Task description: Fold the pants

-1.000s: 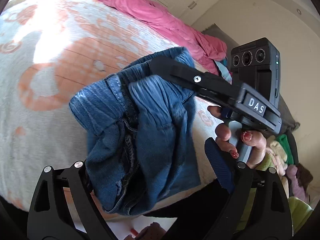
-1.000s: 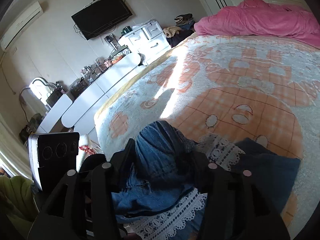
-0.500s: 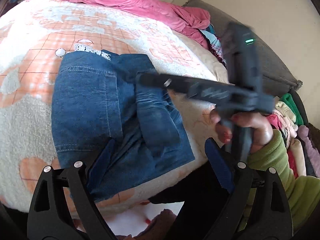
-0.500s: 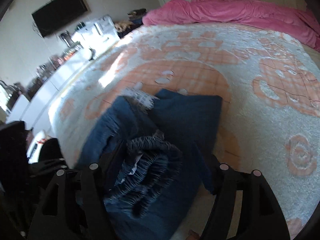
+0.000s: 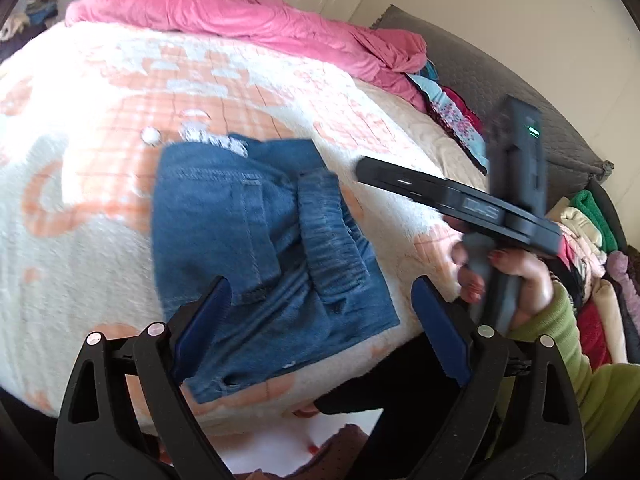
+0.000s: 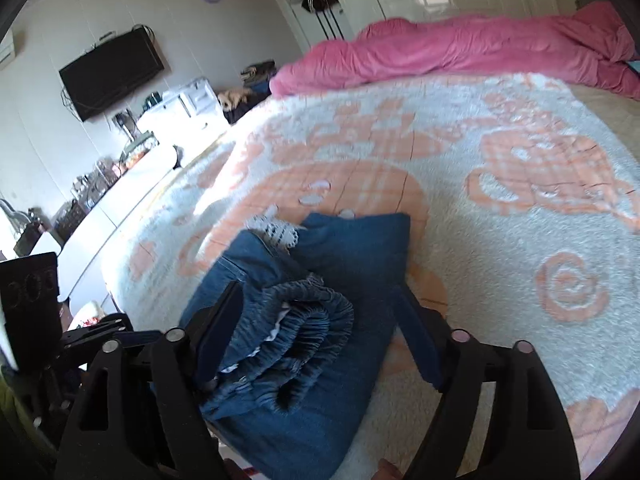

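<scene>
The pants (image 5: pixel 256 248) are laid in a compact denim bundle on the bed (image 5: pixel 80 264), close to its near edge, so that the fold can be finished within easy reach. The gathered waistband (image 6: pixel 296 320) is turned back on top of the bundle, and a strip of white lace trim (image 6: pixel 276 232) is left showing at the far end.

The right gripper (image 6: pixel 320 320) is held low over the waistband with its jaws opening; the cloth is seen between them, but no pad appears pressed on it, so a release is judged to be under way. The left gripper (image 5: pixel 318 300) is held above the near part of the bundle, its jaws set wide apart and nothing clamped, probably to clear the cloth.

A pink duvet (image 5: pixel 240 20) is heaped along the far edge.
</scene>
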